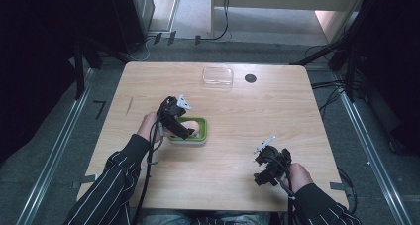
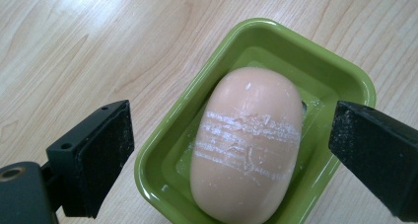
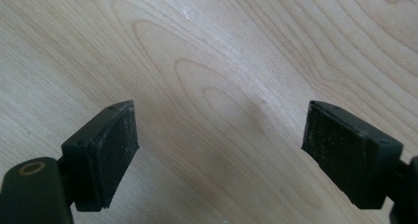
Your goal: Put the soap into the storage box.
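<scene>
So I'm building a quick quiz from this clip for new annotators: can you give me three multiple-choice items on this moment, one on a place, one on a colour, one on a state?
1. Where does the soap bar lie?
A. On the bare table
B. In the dish
C. In the clear lid

2. What colour is the dish?
A. Green
B. Blue
C. White

3. How does the left gripper stand?
A. Shut on the soap bar
B. Shut with nothing in it
C. Open, jaws either side of the soap bar

Answers: 1 B, the bar sits inside the dish's rim. 2 A, its rim and walls are green in the high view and the left gripper view. 3 C, both jaws stand apart from the bar with gaps showing.
</scene>
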{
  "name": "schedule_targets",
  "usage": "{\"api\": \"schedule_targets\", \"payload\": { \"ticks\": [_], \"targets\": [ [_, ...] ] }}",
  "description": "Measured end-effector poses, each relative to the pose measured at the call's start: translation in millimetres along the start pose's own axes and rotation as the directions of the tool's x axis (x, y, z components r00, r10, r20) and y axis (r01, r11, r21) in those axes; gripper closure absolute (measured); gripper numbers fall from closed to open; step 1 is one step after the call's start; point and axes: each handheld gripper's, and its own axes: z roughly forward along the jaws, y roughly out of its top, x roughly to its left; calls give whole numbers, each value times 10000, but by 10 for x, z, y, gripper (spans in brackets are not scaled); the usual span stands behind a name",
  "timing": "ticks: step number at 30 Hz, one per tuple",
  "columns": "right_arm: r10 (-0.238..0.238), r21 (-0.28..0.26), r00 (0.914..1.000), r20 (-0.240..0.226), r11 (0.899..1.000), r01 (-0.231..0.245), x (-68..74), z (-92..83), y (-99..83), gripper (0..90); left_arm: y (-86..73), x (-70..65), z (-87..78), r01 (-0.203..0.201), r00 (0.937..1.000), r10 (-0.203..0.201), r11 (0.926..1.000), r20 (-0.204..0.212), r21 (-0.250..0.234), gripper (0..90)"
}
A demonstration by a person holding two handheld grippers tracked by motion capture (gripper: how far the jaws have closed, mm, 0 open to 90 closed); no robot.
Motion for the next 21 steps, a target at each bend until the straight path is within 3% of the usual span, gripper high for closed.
{"api": "schedule_targets", "payload": {
  "ticks": [8, 14, 21],
  "targets": [
    [-39, -1, 10000, -7, 10000, 39, -5, 3, 1, 143, 1, 11, -65, 10, 10000, -9, 10000, -59, 87, 38],
    [22, 11, 10000, 11, 10000, -22, -7, 2, -2, 143, -56, 33, -204, 455, 9986, -456, 9989, -255, -65, 38],
    [-26, -12, 10000, 9, 10000, 26, -6, 1, 1, 143, -202, 64, -350, 1091, 9926, -1088, 9940, -539, 30, 38]
  ]
}}
